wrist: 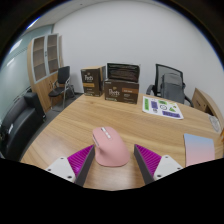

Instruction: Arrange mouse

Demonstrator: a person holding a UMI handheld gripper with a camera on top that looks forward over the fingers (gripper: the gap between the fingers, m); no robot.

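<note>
Your fingers (112,160) stand wide apart; the pink mouse (109,146) rests between them at the desk's (120,118) near edge.

This is an office meeting room. A large light wooden table (95,118) fills the middle of it, with black mesh-backed swivel chairs (171,83) drawn up at its far side and another black office chair (18,125) at its near end. Tall pale shelving with open compartments (41,57) stands against plain white walls (130,35). Dark printed cardboard boxes (122,82) sit on the table's far edge.
</note>
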